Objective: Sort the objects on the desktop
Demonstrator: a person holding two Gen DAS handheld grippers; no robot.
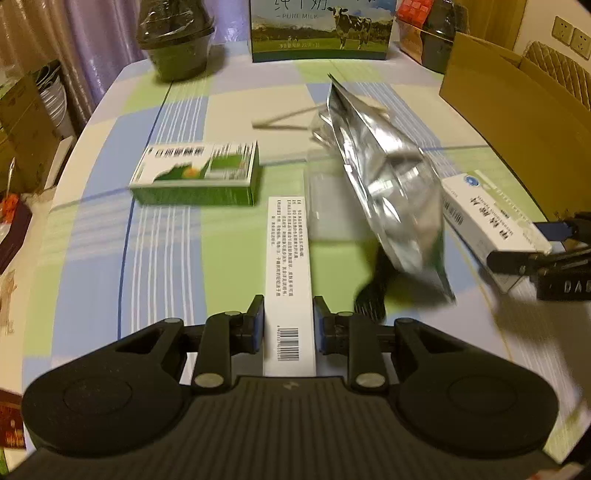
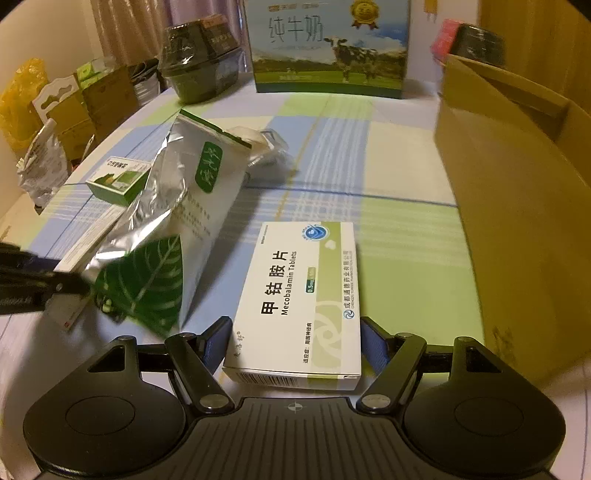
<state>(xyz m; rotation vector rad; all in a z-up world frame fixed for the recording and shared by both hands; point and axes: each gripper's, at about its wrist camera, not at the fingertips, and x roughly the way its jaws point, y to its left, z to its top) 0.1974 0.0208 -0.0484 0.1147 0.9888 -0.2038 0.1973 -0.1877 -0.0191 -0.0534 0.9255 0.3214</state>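
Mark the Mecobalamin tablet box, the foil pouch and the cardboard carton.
Mecobalamin tablet box (image 2: 295,295), right wrist view, top face.
Foil pouch (image 1: 384,184), left wrist view, silver side panel.
Cardboard carton (image 2: 517,206), right wrist view, outer wall.

A rounded tabletop (image 2: 388,155) in a green, blue and cream checked cloth sits under warm indoor light, with lilac pleated curtains (image 1: 92,33) behind and beige wall sockets (image 1: 570,33) at right.

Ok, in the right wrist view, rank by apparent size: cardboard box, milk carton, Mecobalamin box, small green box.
1. cardboard box
2. milk carton, though it stands farther back
3. Mecobalamin box, enlarged by nearness
4. small green box
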